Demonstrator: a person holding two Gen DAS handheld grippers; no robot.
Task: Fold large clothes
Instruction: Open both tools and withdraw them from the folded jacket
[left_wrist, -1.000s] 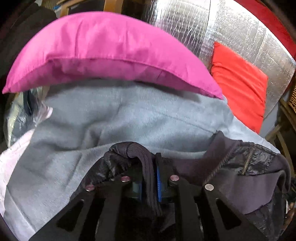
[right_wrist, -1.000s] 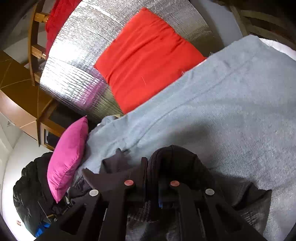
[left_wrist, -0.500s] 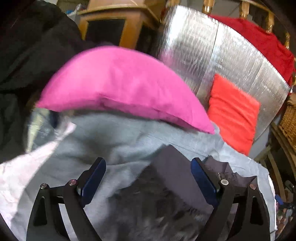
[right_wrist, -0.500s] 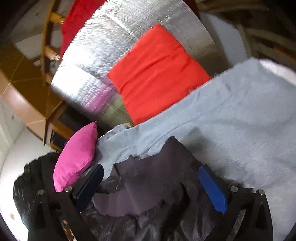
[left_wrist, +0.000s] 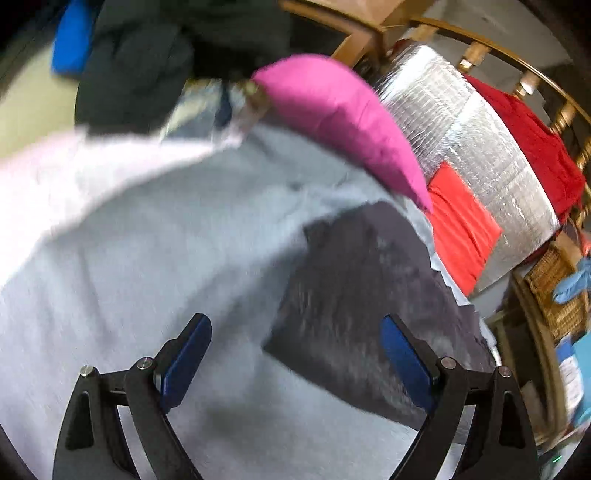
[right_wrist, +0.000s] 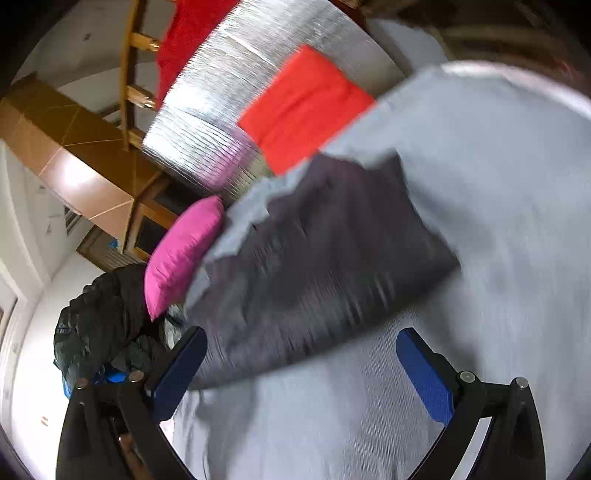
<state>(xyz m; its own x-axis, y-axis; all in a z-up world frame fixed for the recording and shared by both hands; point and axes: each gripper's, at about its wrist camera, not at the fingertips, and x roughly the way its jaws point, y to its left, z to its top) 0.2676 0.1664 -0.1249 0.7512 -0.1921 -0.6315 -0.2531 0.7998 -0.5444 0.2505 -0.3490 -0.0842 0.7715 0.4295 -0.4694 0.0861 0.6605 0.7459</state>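
Dark garment (left_wrist: 365, 306) lies folded into a flat block on grey blanket (left_wrist: 166, 258).

No legible text, labels, brands, numbers, signs anywhere

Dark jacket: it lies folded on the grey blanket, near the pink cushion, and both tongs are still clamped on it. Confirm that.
Not quite. The dark jacket does lie folded on the grey blanket near the pink cushion, but neither tongs grip it. The right wrist view shows the right tongs wide open, and the left wrist view shows the left tongs open too, nothing between the pads.
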